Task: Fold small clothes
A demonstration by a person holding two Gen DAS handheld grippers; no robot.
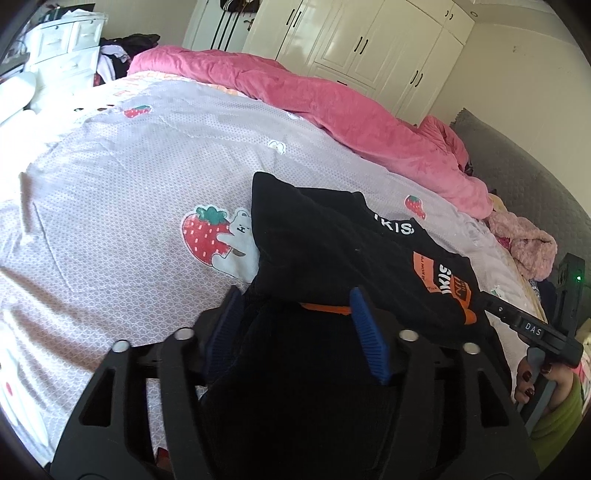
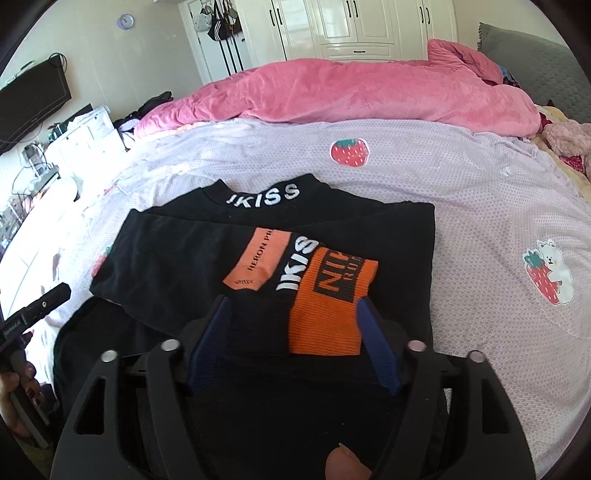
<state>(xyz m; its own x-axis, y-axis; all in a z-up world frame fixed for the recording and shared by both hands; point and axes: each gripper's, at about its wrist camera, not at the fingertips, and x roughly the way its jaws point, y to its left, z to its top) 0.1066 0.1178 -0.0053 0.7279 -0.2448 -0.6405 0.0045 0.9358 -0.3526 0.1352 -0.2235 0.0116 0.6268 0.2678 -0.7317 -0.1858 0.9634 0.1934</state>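
Nearest, the left hand-held gripper and the right hand-held gripper both stand wide, blue pads clear of cloth, over the near edge of the black garment. The garment lies folded on the lilac bedsheet, long axis running across the bed, its "IKISS" collar pointing away toward the pink quilt. An orange cuff lies on top, at the garment's near edge. Beyond the quilt stand white wardrobes.

ahead of our tools we see a bed under a lilac strawberry sheet, a pink duvet heaped beyond it, white wardrobes behind, white drawers far left.
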